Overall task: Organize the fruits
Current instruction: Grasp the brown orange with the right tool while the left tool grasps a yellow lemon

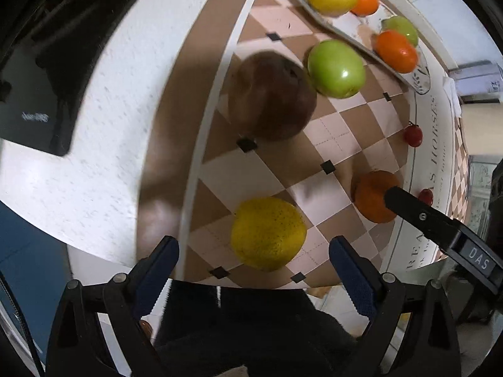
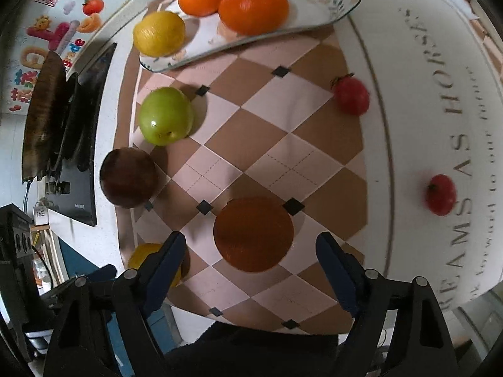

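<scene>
A yellow citrus fruit (image 1: 268, 232) lies on the checkered mat (image 1: 333, 135) just ahead of my left gripper (image 1: 254, 242), whose jaws stand wide and touch nothing. An orange (image 2: 253, 234) sits between the fingertips of my right gripper (image 2: 251, 239), with gaps on both sides; the gripper is open. One right finger (image 1: 424, 216) shows over that orange (image 1: 371, 194) in the left wrist view. A green apple (image 2: 165, 116) and a dark brown fruit (image 2: 129, 177) rest farther up the mat. The glass plate (image 2: 342, 6) holds a lemon (image 2: 158, 33), two oranges and a green apple.
Two cherry tomatoes (image 2: 351, 95) (image 2: 440, 194) lie to the right, at the mat's edge and on the white lettered cloth. A black cooktop (image 2: 85, 157) with a dark pan (image 2: 44, 116) stands left of the mat. The table's near edge runs just below the grippers.
</scene>
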